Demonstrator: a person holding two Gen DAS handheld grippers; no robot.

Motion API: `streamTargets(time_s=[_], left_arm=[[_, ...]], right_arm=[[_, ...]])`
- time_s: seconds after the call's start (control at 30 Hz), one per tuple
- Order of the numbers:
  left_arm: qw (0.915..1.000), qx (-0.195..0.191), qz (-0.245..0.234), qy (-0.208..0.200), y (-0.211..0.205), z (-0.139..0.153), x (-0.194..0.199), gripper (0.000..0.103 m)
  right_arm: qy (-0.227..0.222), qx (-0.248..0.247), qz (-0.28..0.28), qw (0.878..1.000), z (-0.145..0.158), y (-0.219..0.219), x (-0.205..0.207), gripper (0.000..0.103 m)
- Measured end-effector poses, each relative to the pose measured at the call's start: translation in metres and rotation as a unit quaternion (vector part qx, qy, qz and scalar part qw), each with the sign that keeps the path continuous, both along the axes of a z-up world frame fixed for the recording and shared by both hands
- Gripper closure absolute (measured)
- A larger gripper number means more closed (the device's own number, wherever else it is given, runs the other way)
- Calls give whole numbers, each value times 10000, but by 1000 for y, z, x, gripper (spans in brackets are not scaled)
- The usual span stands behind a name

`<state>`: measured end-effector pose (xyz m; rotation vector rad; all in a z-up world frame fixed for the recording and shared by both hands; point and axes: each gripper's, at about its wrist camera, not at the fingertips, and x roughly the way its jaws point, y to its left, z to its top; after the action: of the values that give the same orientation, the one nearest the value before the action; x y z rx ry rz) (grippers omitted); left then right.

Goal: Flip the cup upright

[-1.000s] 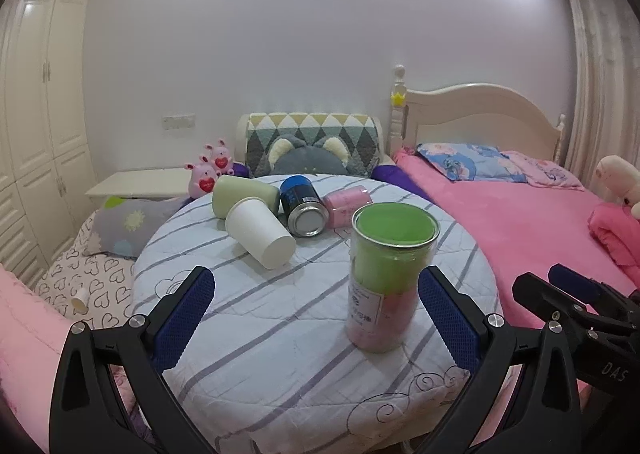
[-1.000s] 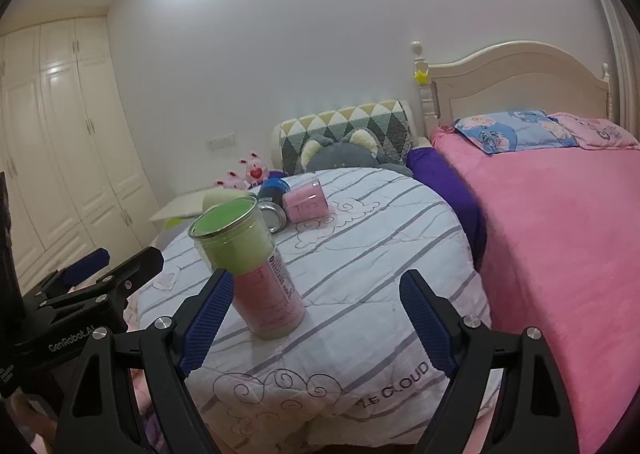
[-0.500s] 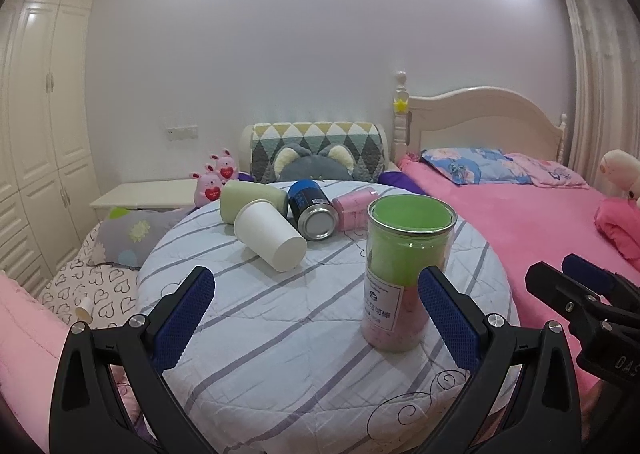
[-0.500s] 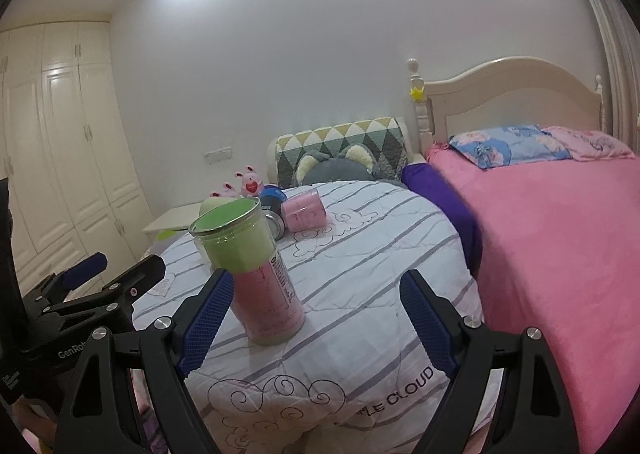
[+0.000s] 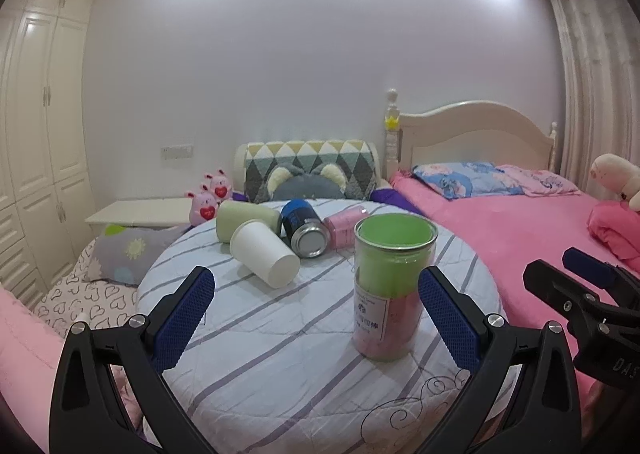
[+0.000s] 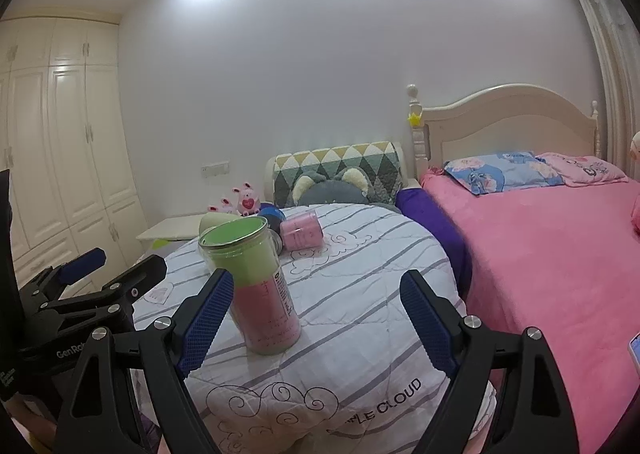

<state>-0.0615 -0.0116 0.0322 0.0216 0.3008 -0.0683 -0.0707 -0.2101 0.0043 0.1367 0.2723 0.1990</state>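
Note:
A green and pink cup [image 5: 390, 286] stands upright near the front of the round table [image 5: 280, 374]; it also shows in the right wrist view [image 6: 256, 290]. A white paper cup [image 5: 264, 254], a pale green cup [image 5: 246, 219], a blue can [image 5: 304, 232] and a pink cup [image 5: 344, 225] lie on their sides at the back. My left gripper [image 5: 320, 318] is open and empty, in front of the table. My right gripper [image 6: 318, 322] is open and empty, right of the upright cup.
A pink bed [image 6: 552, 246] lies to the right of the table. A patterned cushion [image 5: 310, 173] and pink plush toys [image 5: 210, 193] sit behind it. White wardrobes [image 6: 60, 157] line the left wall. A low white side table [image 5: 140, 211] stands at the back left.
Both grippers have drawn back and tilted up a little; the table and cups sit lower in both views. The cups have not moved.

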Motion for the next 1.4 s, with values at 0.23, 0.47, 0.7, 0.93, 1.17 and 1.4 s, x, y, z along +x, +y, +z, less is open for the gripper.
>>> streamTargets(time_s=[0.23, 0.47, 0.7, 0.93, 1.17, 1.4], left_arm=[[9995, 9, 14, -307, -5, -9, -3, 0], [9984, 119, 143, -528, -14, -29, -13, 0], [9969, 221, 256, -714, -22, -40, -21, 0], [9969, 204, 253, -724, -26, -45, -21, 0], [9959, 174, 334, -818, -27, -42, -21, 0], [9959, 156, 336, -824, -26, -42, -21, 0]], right_arm=[[-424, -50, -103, 9990, -11, 0, -8, 16], [-732, -244, -125, 9969, -24, 4, -20, 16], [-1070, -255, -121, 9939, -32, 0, -29, 0], [-1236, -470, -250, 9909, -33, 3, -31, 0], [-1210, -393, -262, 9915, -33, -1, -29, 0], [-1145, -370, -266, 9924, -34, -2, -28, 0]])
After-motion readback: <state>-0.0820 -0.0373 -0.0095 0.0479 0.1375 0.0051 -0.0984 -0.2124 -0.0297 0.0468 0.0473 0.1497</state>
